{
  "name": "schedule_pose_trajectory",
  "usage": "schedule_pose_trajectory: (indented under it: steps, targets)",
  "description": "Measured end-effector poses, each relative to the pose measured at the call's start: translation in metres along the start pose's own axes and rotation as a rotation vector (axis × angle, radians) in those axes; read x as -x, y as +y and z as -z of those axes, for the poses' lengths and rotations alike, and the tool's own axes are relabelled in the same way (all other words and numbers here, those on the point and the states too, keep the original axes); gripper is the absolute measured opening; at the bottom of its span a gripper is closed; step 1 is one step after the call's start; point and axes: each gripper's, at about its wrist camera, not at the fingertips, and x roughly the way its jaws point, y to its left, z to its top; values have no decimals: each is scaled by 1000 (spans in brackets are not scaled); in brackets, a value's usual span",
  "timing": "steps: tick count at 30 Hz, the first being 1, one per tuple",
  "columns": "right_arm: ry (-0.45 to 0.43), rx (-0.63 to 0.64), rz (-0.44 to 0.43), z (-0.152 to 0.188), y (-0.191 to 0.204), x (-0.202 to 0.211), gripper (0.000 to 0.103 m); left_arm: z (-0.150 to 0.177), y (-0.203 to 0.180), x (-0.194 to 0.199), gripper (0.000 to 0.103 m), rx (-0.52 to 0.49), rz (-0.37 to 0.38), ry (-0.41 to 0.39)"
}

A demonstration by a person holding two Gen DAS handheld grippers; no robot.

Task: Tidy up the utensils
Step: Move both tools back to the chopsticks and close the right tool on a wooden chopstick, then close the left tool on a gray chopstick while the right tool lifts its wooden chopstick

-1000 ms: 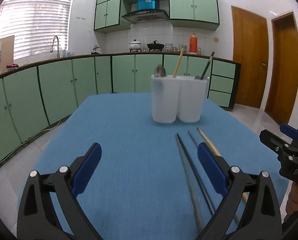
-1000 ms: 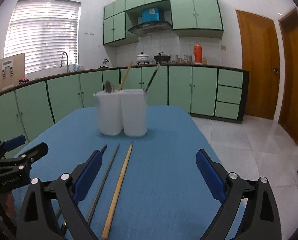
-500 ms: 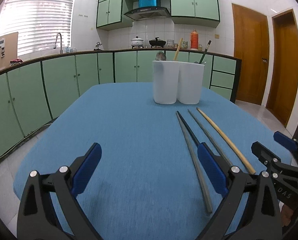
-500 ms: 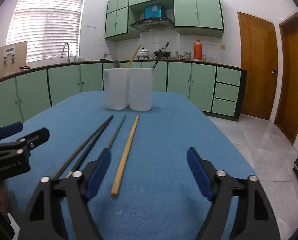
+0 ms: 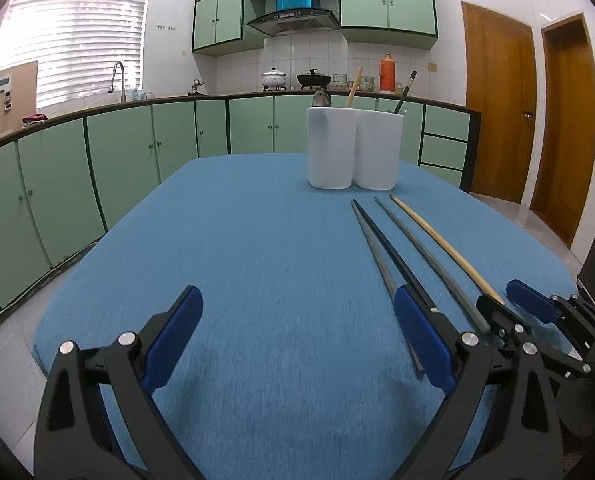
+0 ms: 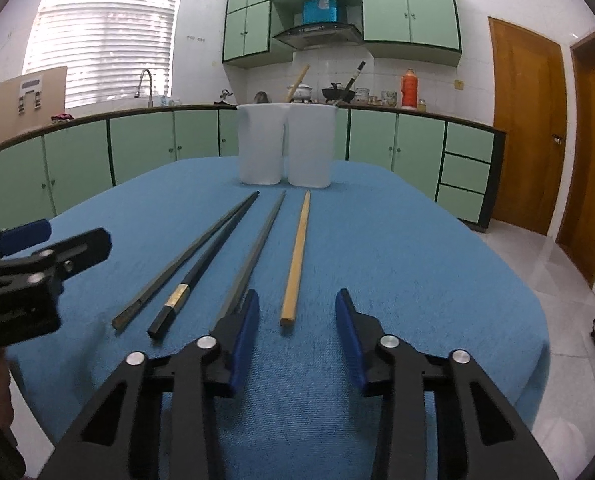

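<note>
Several chopsticks lie side by side on the blue table (image 6: 417, 248): a dark pair (image 6: 201, 256), a grey one (image 6: 257, 256) and a wooden chopstick (image 6: 297, 256). My right gripper (image 6: 297, 328) hovers low at the wooden chopstick's near end, which lies between the closing jaws; the pads do not touch it. The left gripper (image 5: 297, 332) stands wide open over bare cloth, left of the dark pair (image 5: 377, 248). Two white holders (image 6: 285, 144) stand at the far end with a spoon and two chopsticks in them.
The table's near edge runs just under both grippers, and its right edge drops to a tiled floor (image 6: 557, 280). Green cabinets (image 5: 97, 168) line the room behind the table. The right gripper (image 5: 505, 302) shows at the right of the left wrist view.
Both grippers have sunk toward the table. The right gripper shifted left so the wooden chopstick's end lies between its fingers, and its jaws have narrowed a lot. The left jaws stay wide.
</note>
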Motion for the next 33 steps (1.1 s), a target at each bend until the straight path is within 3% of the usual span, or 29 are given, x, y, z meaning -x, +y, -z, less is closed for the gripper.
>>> schedule_pose_trajectory:
  steps: [5, 9, 21, 24, 33]
  targets:
    - [-14, -19, 6, 1, -2, -3, 29, 1, -4, 1, 94, 1, 5, 3]
    - [-17, -3, 6, 1, 2, -4, 8, 3, -8, 2, 94, -2, 18, 4]
    - [-15, -52, 29, -1, -15, 1, 7, 15, -26, 3, 92, -24, 62, 32]
    - [-16, -48, 31, -1, -15, 2, 7, 18, -31, 1, 79, -38, 70, 48]
    - [-25, -50, 36, 1, -16, 4, 7, 21, -40, -5, 63, -36, 107, 80]
